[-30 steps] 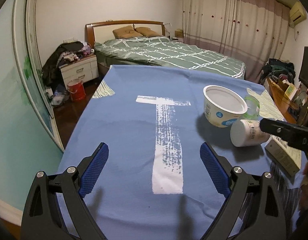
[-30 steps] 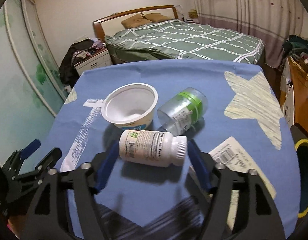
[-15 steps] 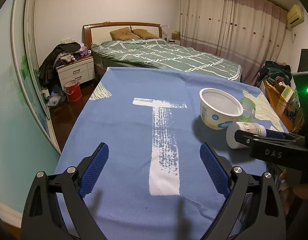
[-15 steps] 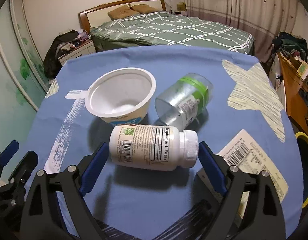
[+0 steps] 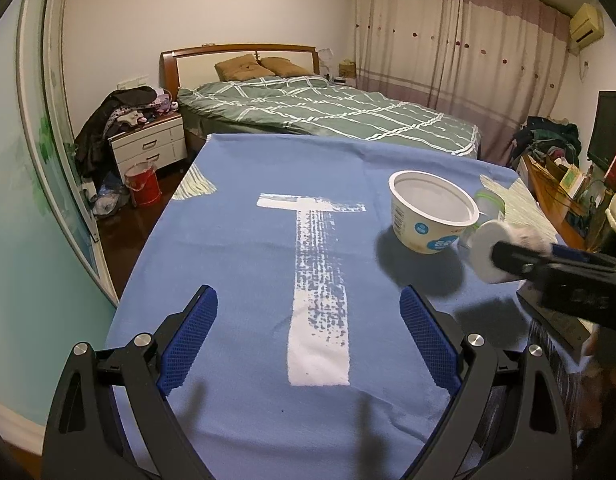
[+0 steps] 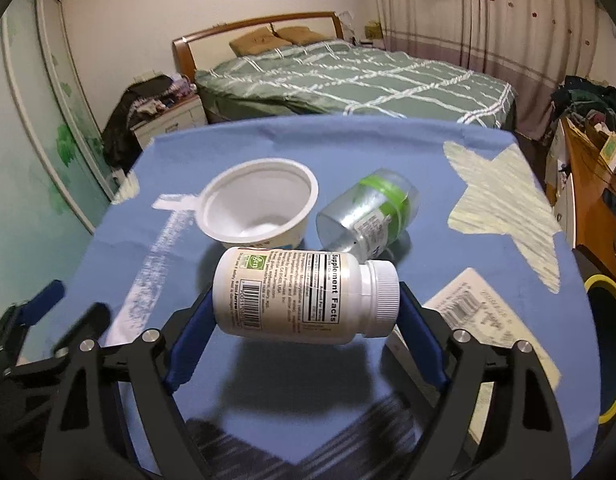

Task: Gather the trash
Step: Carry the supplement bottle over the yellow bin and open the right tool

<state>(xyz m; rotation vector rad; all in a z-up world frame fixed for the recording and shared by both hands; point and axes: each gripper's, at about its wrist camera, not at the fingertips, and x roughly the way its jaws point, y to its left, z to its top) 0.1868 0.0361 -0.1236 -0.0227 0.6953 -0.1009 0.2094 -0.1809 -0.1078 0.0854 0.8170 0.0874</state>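
A white supplement bottle lies sideways between the blue pads of my right gripper. The jaws are closing, one pad on its base and one on its cap, and it hangs just above the blue cloth with its shadow beneath. The left wrist view shows that bottle blurred at the right gripper's tip. Behind it stand an empty white yoghurt cup and a clear jar with a green band lying on its side. My left gripper hovers open over the white T print, holding nothing.
The blue cloth covers the table. A flat printed box with barcodes lies at the right of the bottle. A yellow-rimmed bin stands off the table's right edge. A bed and a wooden desk lie beyond.
My right gripper has moved in around the supplement bottle, taken hold of it end to end and raised it slightly off the cloth. The left gripper has kept still.
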